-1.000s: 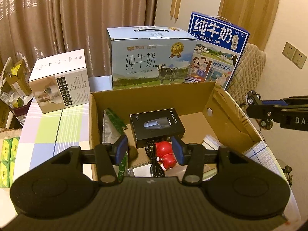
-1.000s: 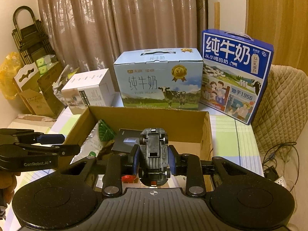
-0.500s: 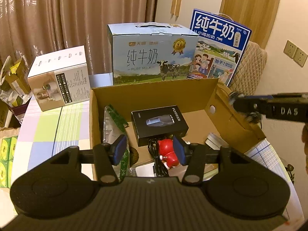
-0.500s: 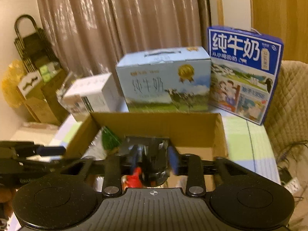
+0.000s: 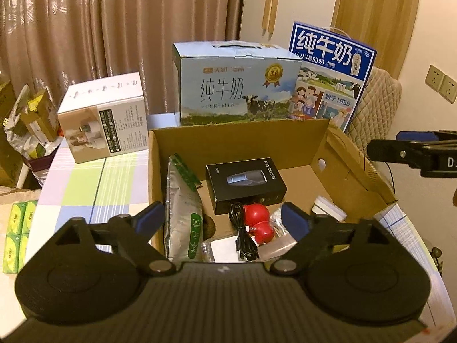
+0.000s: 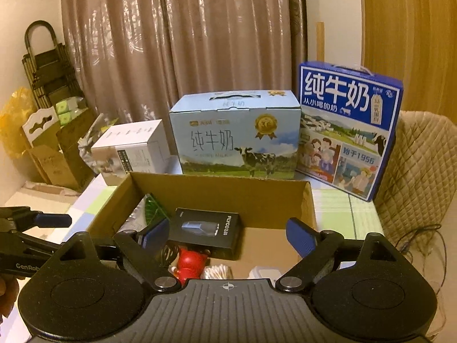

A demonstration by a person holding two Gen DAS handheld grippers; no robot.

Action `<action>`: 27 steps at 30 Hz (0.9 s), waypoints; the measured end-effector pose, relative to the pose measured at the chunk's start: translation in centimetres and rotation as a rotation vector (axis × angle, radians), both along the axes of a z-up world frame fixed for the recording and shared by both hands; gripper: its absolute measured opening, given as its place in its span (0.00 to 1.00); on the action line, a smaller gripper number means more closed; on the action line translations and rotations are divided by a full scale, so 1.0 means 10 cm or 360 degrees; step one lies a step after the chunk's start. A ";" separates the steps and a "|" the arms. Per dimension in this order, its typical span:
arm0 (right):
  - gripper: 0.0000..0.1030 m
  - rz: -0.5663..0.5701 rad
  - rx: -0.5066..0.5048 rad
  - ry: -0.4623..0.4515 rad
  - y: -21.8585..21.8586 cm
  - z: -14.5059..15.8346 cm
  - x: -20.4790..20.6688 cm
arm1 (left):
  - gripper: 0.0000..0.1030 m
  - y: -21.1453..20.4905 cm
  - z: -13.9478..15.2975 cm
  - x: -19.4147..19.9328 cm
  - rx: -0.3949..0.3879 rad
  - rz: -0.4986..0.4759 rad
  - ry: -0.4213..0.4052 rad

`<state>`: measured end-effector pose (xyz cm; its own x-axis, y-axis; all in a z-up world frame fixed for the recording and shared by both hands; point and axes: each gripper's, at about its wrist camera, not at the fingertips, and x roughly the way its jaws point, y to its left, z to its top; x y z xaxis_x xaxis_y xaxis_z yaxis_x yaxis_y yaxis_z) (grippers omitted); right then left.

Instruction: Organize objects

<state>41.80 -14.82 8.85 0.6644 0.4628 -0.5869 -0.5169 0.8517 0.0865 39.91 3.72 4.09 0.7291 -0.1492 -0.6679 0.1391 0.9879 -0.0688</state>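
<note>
The left gripper (image 5: 222,218) was held over the near edge of an open cardboard box (image 5: 240,137), jaws spread wide w/ nothing between them. The right gripper (image 6: 228,235) was held over the same box from the other side, jaws likewise spread wide & empty. In the left view the right gripper was seen at approx. 3 o'clock, beyond the box's right wall; in the right view the left gripper was seen at approx. 9 o'clock, outside the box's left wall.

Inside the box, a black carton (image 5: 245,184) w/ a shaver pictured on it was lying flat near the centre. A red toy (image 5: 258,221) was seen just at 6 o'clock of it, touching a coiled black cable (image 5: 242,237). A silver foil bag (image 5: 182,214) w/ green print was leaned along the left wall, at 9 o'clock of the carton. A white lidded jar (image 5: 328,210) was seen at approx. 4 o'clock of the carton, by the right wall. Other small items at the near end could not be identified.

The box was resting on a tabletop (image 5: 85,188) w/ a checked cloth. At 12 o'clock, behind the box, a pale blue milk case (image 5: 237,85) was standing, w/ a dark blue milk case (image 5: 331,71) at its right, tilted. A white box (image 5: 105,117) was placed at approx. 10 o'clock.
</note>
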 end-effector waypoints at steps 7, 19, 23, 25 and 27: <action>0.84 -0.0030 -0.0033 0.0005 -0.14 0.22 -0.25 | 0.98 -0.03 0.21 -0.28 0.0006 0.0028 -0.0053; 0.84 -0.0043 -0.0065 0.0020 -0.42 0.50 -1.02 | 0.99 -0.08 0.61 -1.13 -0.0037 0.0129 -0.0116; 0.84 -0.0041 -0.0050 0.0018 -0.51 0.53 -1.27 | 0.99 -0.12 0.67 -1.48 -0.0071 0.0169 -0.0113; 0.84 -0.0041 -0.0041 0.0033 -0.56 0.53 -1.37 | 0.99 -0.14 0.68 -1.63 -0.0075 0.0183 -0.0107; 0.84 -0.0038 -0.0038 0.0038 -0.61 0.53 -1.48 | 0.99 -0.16 0.68 -1.78 -0.0091 0.0186 -0.0102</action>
